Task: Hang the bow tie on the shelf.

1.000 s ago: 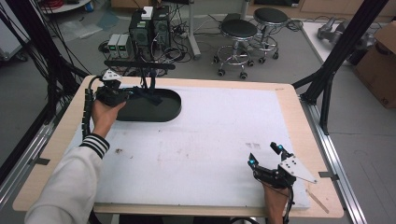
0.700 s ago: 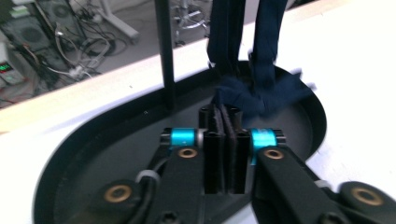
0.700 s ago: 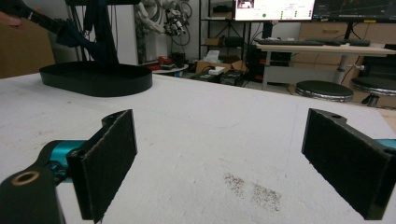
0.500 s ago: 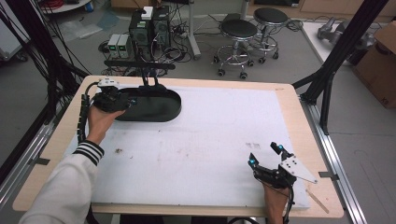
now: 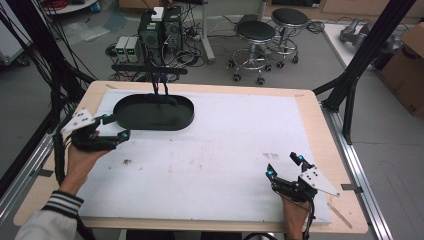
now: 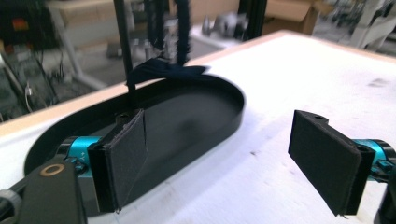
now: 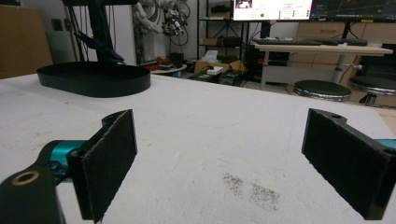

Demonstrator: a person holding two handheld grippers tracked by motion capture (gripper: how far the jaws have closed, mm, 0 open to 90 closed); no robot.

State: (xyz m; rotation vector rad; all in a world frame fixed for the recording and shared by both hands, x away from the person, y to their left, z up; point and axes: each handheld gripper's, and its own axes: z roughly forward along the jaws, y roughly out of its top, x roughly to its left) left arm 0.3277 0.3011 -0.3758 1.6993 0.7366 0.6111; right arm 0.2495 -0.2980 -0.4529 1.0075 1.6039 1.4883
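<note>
A black oval tray [image 5: 153, 124] lies at the far left of the white mat [image 5: 225, 150]; it looks bare inside in the left gripper view [image 6: 187, 126]. My left gripper [image 5: 116, 126] hovers just off the tray's left end. Its jaws have just been opening and now stand wide [image 6: 219, 158], with only mat between them and the tray rim just beyond its left pad. My right gripper [image 5: 283, 166] rests at the near right of the mat, open [image 7: 233, 154], with nothing between the pads. The tray [image 7: 93, 79] lies far off in the right gripper view.
A black stand [image 5: 150, 70] rises behind the tray, and dark cloth strips [image 6: 163, 72] hang from it onto the tray's far rim. Dark specks [image 5: 127, 161] dot the mat. Black frame posts [image 5: 350, 85] flank the table; stools [image 5: 255, 32] and computers stand on the floor beyond.
My left gripper was shut at the tray's left end; it has opened, let go, and pulled back left and toward the person. The tray and my right gripper stay put.
</note>
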